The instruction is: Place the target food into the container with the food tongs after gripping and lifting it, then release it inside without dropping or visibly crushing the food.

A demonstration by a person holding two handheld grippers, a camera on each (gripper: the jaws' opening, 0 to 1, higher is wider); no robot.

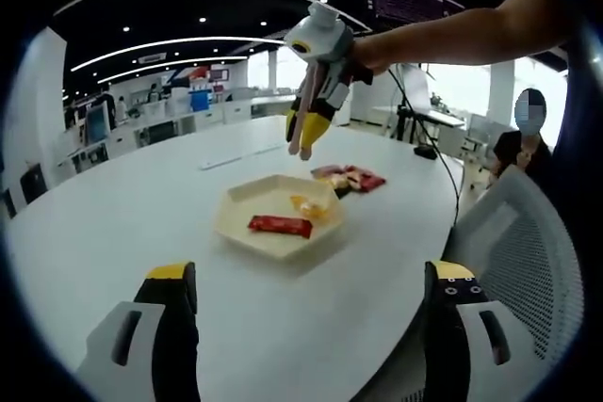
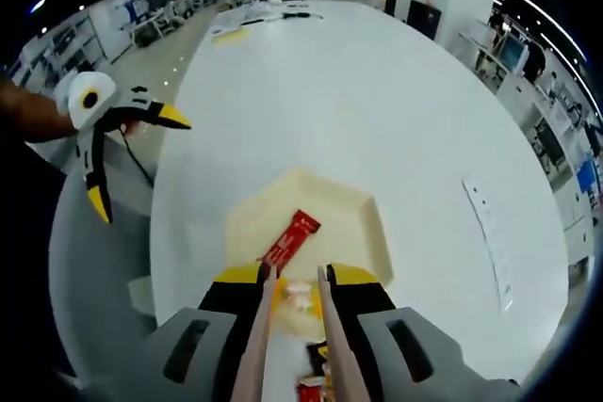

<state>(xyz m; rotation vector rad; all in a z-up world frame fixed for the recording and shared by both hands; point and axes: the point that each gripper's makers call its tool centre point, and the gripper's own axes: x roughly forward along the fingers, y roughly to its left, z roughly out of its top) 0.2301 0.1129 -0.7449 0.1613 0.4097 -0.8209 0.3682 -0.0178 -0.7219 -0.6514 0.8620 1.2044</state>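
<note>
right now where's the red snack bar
In the left gripper view the red snack bar lies inside the cream tray, beside a yellow candy.

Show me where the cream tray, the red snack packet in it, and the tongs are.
cream tray [image 1: 247, 230]: left gripper view, near rim.
red snack packet [image 1: 280, 225]: left gripper view, middle of wrapper.
tongs [image 2: 332, 336]: right gripper view, right arm of the tongs.

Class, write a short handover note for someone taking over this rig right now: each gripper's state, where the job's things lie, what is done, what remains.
Left gripper: jaws wide open, empty, low over the white table.
Right gripper: shut on the food tongs, hanging above the tray; whether the tongs hold anything cannot be told.
Tray: holds a red packet and a yellow sweet.
Left to do: more wrapped snacks lie on the table behind the tray.
</note>
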